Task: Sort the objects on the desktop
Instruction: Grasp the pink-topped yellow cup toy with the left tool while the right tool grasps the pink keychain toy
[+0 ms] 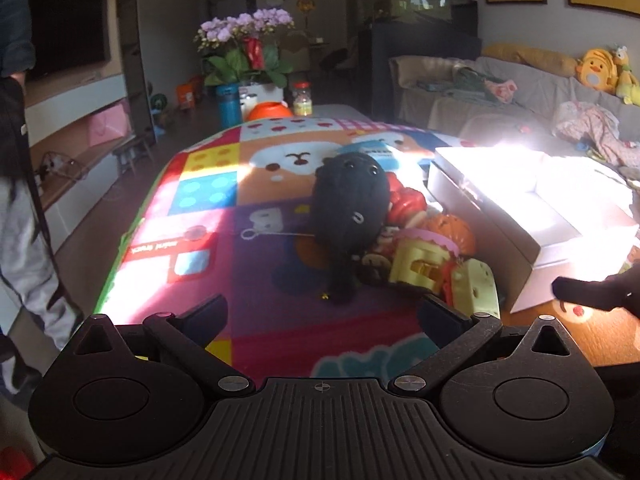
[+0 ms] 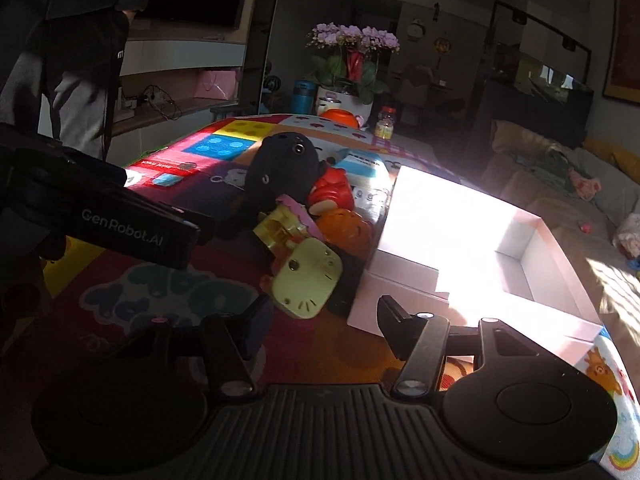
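Observation:
A pile of toys lies on the colourful play mat (image 1: 224, 208): a black plush (image 1: 350, 204), a red toy (image 1: 406, 202), an orange pumpkin toy (image 1: 450, 232) and a pale yellow plastic toy (image 1: 430, 268). My left gripper (image 1: 324, 312) is open and empty, just short of the plush. In the right wrist view the yellow toy (image 2: 304, 280) lies just ahead of my right gripper (image 2: 324, 312), which is open and empty. The plush (image 2: 284, 168) and the left gripper's body (image 2: 120, 228) show there too.
An open white box (image 1: 532, 216), sunlit, stands right of the pile; it also shows in the right wrist view (image 2: 480, 248). Flowers (image 1: 248, 52), a blue cup (image 1: 229, 106), an orange bowl (image 1: 270, 111) and a jar (image 1: 302, 98) stand at the far end. A sofa (image 1: 520, 92) is at right. A person (image 1: 20, 200) stands at left.

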Demonstrator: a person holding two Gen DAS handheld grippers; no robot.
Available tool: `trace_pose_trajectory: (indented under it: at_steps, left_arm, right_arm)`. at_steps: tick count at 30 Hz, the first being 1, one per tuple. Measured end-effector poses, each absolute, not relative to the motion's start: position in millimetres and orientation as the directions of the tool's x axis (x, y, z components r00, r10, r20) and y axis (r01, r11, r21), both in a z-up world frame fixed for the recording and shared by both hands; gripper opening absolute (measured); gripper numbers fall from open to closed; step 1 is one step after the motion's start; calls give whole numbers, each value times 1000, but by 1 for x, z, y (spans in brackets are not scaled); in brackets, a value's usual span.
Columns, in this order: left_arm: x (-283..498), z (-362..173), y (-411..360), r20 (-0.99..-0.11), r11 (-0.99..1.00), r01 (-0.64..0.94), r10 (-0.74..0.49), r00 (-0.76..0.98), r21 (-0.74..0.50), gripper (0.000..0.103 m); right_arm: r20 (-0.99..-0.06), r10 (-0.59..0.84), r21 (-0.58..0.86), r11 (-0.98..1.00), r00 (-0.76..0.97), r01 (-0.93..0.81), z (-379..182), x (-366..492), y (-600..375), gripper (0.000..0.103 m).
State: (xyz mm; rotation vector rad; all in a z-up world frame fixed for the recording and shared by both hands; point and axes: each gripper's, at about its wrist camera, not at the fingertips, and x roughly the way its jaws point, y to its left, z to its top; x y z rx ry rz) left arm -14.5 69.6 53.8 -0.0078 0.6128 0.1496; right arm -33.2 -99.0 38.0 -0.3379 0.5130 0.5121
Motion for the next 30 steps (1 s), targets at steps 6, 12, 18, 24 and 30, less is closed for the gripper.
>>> trace_pose_trajectory:
  at_steps: [6, 12, 18, 24, 30]
  left_arm:
    - [-15, 61, 78, -558, 988, -152, 142, 818, 27, 103]
    - [-16, 56, 69, -566, 996, -94, 75, 821, -4, 103]
    - [-11, 42, 28, -585, 997, 80, -60, 809, 8, 103]
    - [23, 30, 11, -630, 997, 79, -46, 775, 25, 70]
    - [59, 23, 8, -637, 995, 60, 6, 771, 82, 69]
  right_arm:
    - [-554, 299, -268, 819, 777, -507, 19, -18, -55, 45]
    - [-508, 379, -178, 832, 773, -525, 51, -46, -100, 15]
    - [-521, 284, -84, 921, 805, -380, 68, -52, -192, 0]
    - [-576, 230, 38, 966, 784, -256, 54, -39, -247, 1]
    - [-589, 350, 49, 915, 729, -401, 43, -54, -216, 20]
